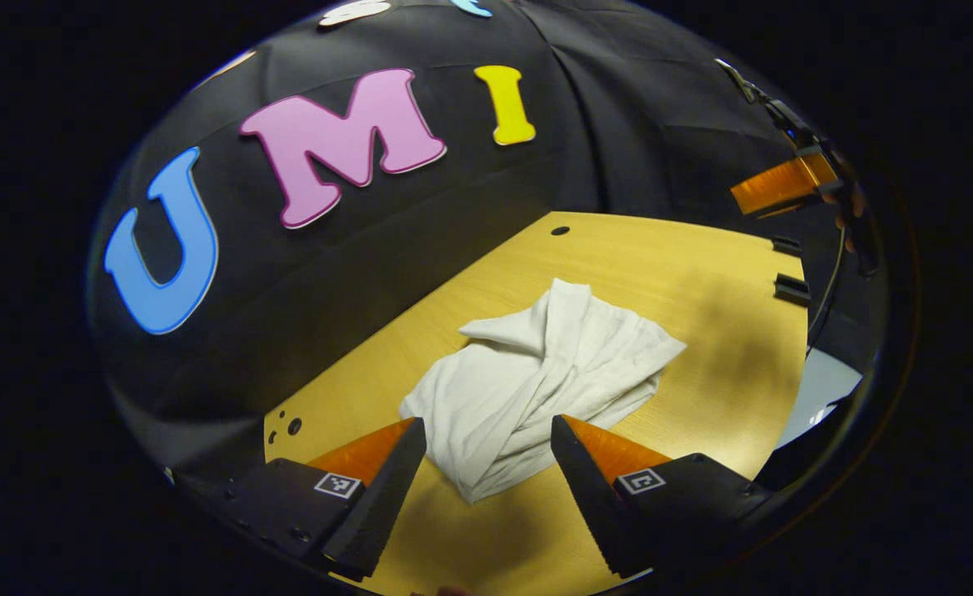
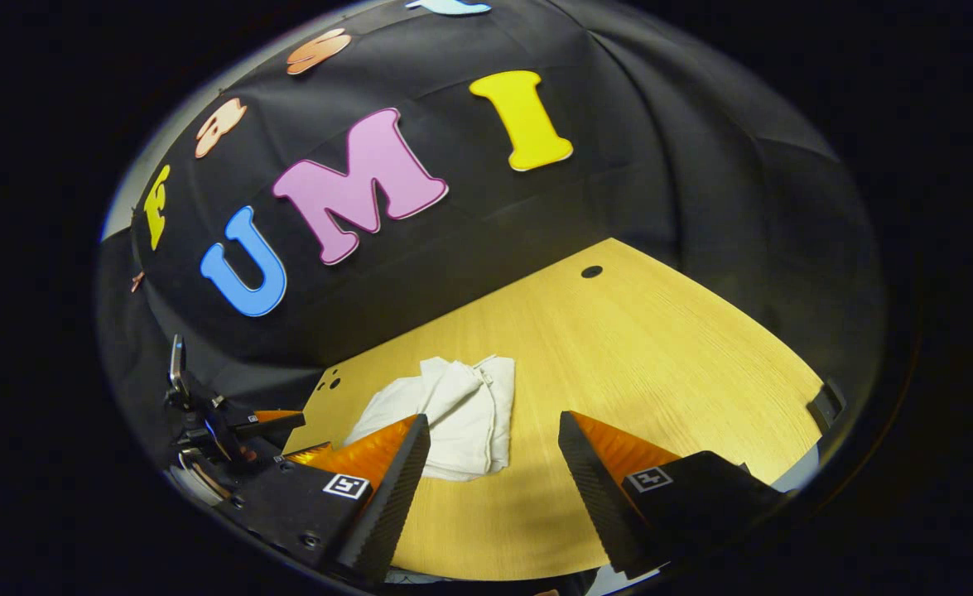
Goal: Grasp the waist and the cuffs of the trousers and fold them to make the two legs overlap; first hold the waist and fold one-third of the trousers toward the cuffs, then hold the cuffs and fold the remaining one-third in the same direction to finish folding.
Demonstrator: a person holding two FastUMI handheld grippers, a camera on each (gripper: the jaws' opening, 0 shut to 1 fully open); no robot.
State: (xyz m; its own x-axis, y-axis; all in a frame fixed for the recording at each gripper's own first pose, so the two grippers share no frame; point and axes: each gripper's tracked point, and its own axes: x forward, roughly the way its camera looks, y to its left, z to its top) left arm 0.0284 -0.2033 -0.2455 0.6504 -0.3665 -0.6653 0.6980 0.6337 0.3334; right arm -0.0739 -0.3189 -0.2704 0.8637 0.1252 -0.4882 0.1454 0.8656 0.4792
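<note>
- Here the trousers lie in a loose white heap on the counter, bunched and twisted, with no leg laid flat over the other and no tidy thirds.
- Seen in the left gripper view, the heap sits straight ahead of the left gripper; its near tip reaches down into the gap between the two fingers, which stand wide apart and hold nothing.
- The heap's long axis in that view runs from that near tip up and away toward the counter's far side, roughly in line with the fingers' own direction.
- In the right gripper view the trousers lie ahead and off to the left of the right gripper; the left finger partly covers the cloth's near edge, and bare counter lies in front of the gap.
- The right fingers also stand spread with nothing between them.
- By my reading the left gripper is the nearer one and better lined up; the right would need to swing leftward to meet the cloth.
- I cannot tell waist from cuffs in the crumple, so which end lies toward which hand stays unsettled.
- The other gripper shows far off at the upper right of the left gripper view, well apart from the cloth.
</note>
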